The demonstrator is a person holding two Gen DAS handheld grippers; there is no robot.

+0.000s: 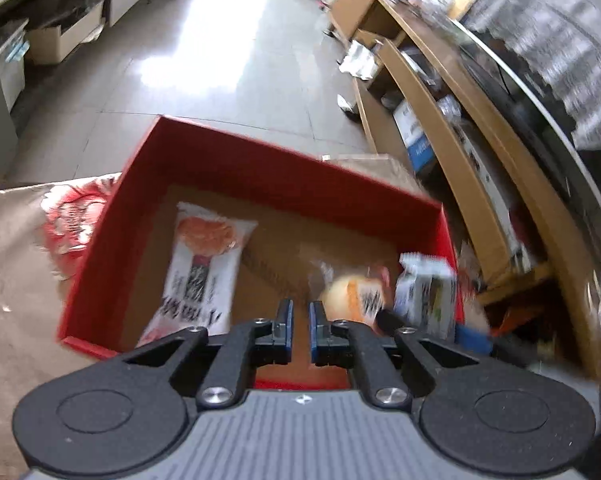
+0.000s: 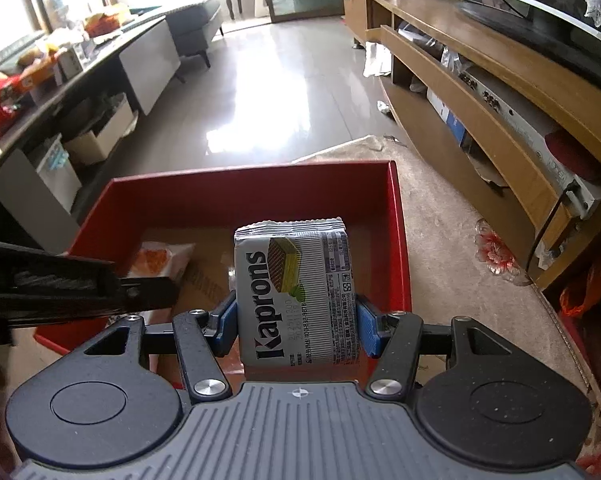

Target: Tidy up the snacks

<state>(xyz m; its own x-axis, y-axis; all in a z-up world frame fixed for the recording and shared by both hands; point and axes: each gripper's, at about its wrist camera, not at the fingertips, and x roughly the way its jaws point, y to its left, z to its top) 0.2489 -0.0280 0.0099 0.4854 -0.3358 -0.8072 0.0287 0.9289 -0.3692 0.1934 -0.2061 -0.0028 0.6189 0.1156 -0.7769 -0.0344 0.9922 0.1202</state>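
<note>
A red box is sitting on a beige patterned cloth above a glossy tiled floor, with a wooden TV stand running along the right. Both grippers are pointing steeply down over the box. The right gripper is clamping a Kaprons wafer pack upright above the box. The left gripper is hovering empty, jaws nearly together. A white snack bag and a bun packet are lying inside the box.

Left gripper angled steeply down, jaws closed and empty. Right gripper, at its 3 o'clock, likewise angled down, jaws clamped around a packet.
</note>
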